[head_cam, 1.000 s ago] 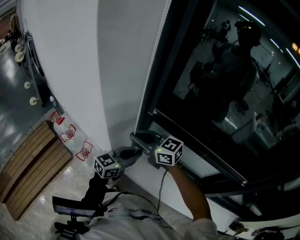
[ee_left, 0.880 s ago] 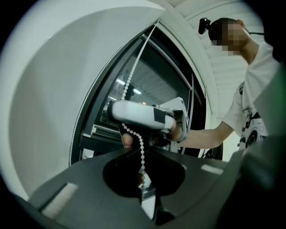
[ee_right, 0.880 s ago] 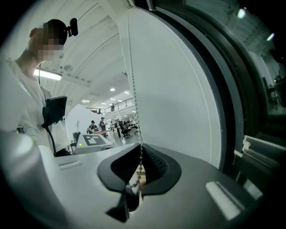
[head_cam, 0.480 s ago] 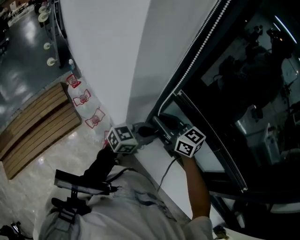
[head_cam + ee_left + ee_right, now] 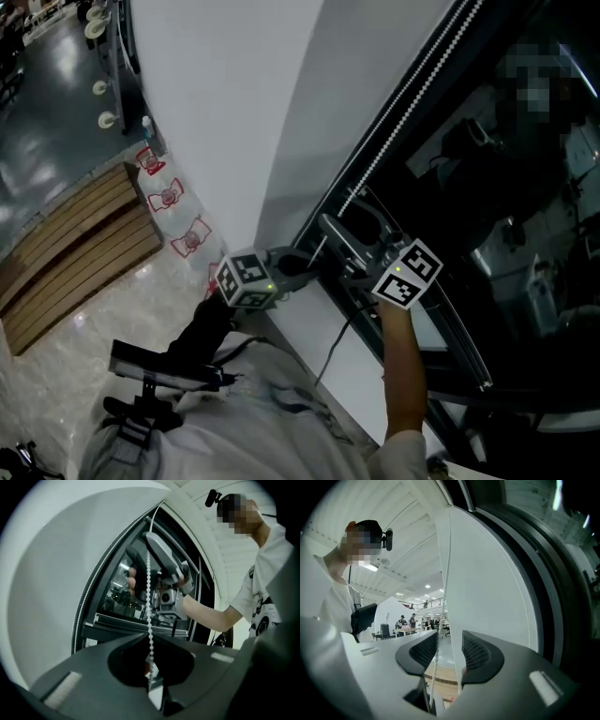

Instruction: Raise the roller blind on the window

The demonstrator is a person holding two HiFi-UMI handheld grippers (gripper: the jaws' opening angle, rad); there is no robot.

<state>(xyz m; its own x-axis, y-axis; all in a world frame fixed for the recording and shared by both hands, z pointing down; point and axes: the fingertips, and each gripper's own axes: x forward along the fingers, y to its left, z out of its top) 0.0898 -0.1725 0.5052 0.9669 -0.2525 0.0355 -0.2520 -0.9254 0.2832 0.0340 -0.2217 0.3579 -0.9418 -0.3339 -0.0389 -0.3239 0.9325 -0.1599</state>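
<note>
The left gripper view alone shows the left gripper (image 5: 150, 638) clamped on the white bead chain (image 5: 149, 597), with the right gripper (image 5: 161, 562) higher on the same strand. The right gripper view shows that gripper's (image 5: 450, 644) jaws, which have just been opening, standing apart with the chain (image 5: 442, 602) loose between them. In the head view the chain (image 5: 412, 94) runs along the dark window (image 5: 487, 187) frame beside a white wall (image 5: 234, 112). The red-and-white packs (image 5: 169, 199) on the floor carry print too small to read.
</note>
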